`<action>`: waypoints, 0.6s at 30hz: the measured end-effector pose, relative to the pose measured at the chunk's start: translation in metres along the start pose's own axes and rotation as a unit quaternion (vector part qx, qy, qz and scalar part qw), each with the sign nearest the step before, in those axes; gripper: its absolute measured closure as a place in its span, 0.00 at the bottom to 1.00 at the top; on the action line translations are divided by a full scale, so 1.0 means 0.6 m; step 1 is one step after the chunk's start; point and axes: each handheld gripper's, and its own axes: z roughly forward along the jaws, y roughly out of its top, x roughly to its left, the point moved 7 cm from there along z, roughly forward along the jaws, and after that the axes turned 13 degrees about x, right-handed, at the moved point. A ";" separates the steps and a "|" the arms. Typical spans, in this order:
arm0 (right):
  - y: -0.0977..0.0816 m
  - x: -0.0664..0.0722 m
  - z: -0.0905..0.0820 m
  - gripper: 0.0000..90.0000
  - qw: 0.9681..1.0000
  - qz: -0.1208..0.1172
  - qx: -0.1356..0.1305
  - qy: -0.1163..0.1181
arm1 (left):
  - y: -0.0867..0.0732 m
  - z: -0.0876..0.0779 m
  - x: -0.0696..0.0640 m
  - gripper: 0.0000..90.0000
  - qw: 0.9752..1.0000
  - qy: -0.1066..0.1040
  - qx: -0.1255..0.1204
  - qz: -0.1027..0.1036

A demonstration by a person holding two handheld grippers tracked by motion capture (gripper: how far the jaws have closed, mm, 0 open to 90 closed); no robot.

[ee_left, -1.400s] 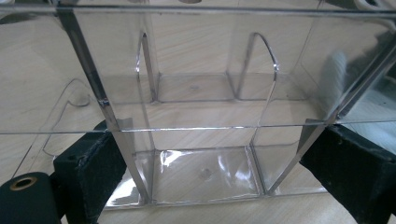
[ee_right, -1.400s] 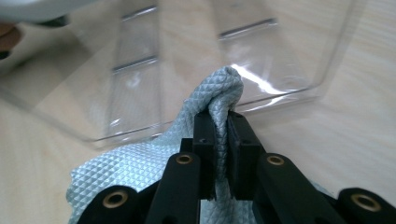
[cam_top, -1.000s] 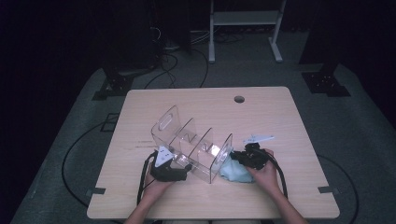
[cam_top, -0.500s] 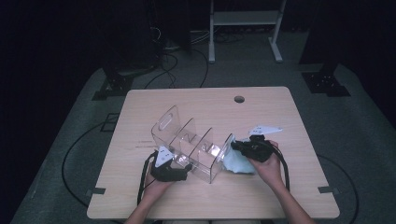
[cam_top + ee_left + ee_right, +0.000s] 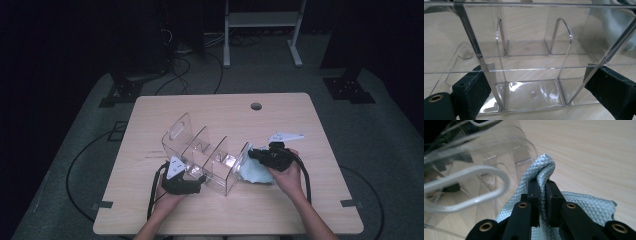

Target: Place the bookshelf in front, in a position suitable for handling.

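Clear acrylic organizer (image 5: 205, 155) braced in our left gripper (image 5: 186, 181), pale blue cloth (image 5: 254, 172) pinched in our right gripper (image 5: 256, 155).

From the high view, our right gripper has lifted since a second ago and now sits at the organizer's right end wall, the cloth hanging beneath it; the table (image 5: 220, 107) beyond is open to its far edge. In the left gripper view, our jaws stand wide, pressing the organizer's (image 5: 531, 62) two outer walls. In the right gripper view, our jaws are clamped on a fold of cloth (image 5: 541, 171) beside the organizer's rounded divider edges (image 5: 474, 178), bare tabletop to the right.
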 end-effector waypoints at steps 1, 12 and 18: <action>-0.009 -0.009 0.011 0.92 1.000 0.014 0.006 0.000 | 0.000 0.000 0.000 0.08 1.000 0.000 0.000 0.000; -0.045 -0.042 0.067 0.93 0.997 0.061 0.043 0.012 | 0.000 0.001 0.001 0.08 1.000 -0.002 0.000 0.000; -0.017 -0.032 0.034 0.93 0.999 0.049 0.007 0.021 | 0.000 0.001 0.000 0.08 1.000 -0.001 0.000 -0.001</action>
